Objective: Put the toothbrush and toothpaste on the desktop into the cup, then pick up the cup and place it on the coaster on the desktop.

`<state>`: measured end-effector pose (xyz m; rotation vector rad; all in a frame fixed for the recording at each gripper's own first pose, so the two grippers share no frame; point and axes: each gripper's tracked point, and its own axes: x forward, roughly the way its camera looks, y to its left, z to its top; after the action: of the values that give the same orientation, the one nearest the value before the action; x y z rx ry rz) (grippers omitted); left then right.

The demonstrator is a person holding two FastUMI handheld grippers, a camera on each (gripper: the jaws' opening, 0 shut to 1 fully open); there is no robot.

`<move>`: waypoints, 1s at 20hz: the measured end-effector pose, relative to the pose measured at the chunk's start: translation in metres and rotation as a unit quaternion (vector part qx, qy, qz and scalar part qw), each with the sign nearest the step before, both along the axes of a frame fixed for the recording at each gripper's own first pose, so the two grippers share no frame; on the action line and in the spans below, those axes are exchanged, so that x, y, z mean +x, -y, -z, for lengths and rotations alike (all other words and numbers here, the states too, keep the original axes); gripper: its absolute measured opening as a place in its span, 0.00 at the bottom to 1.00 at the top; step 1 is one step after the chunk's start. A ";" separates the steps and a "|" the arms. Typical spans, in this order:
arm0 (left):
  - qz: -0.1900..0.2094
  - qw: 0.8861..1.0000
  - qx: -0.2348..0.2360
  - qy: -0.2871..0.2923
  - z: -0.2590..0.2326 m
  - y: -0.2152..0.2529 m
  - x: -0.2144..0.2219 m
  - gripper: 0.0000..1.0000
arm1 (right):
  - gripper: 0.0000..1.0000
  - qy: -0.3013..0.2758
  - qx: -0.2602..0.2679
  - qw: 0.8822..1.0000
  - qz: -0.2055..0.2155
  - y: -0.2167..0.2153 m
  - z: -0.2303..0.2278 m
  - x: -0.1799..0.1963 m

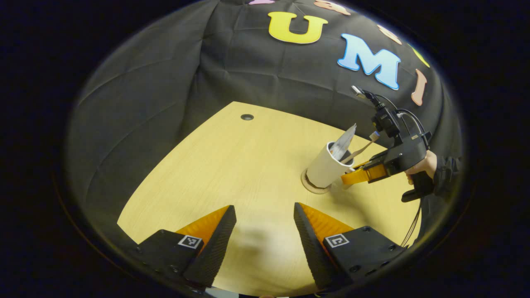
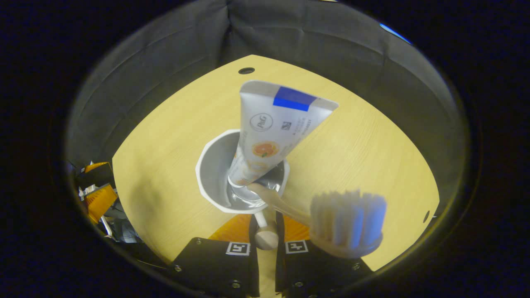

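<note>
While cup point(image 1: 327, 169) sits on coaster point(image 1: 313, 187), right claw point(image 2: 266, 225) grips its handle point(image 2: 265, 238); left claw point(image 1: 264, 225) wide.

Light wooden desk inside a dark booth.
The pale wood desktop point(image 1: 232, 165) has a round black grommet hole point(image 1: 247, 117) near its far edge, with wrinkled black cloth point(image 1: 165, 82) behind.
</note>
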<state>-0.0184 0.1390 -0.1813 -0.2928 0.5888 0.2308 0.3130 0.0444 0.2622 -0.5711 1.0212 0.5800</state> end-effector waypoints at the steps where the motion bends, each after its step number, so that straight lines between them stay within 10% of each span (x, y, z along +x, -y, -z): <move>1: -0.002 1.000 0.000 0.000 -0.001 0.000 0.000 0.92 | 0.16 0.003 -0.007 1.000 0.000 -0.004 0.004 -0.004; 9: 0.011 1.000 0.000 0.003 0.003 0.009 0.015 0.92 | 0.37 0.010 -0.003 1.000 0.009 -0.024 -0.005 -0.031; 20: 0.080 0.995 0.031 0.058 -0.039 0.047 0.056 0.92 | 0.34 0.081 0.078 0.988 0.105 0.034 -0.064 -0.074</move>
<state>0.0372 0.0916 -0.1426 -0.1962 0.4865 0.0767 0.2391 0.0109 0.3264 -0.3599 0.8605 0.4147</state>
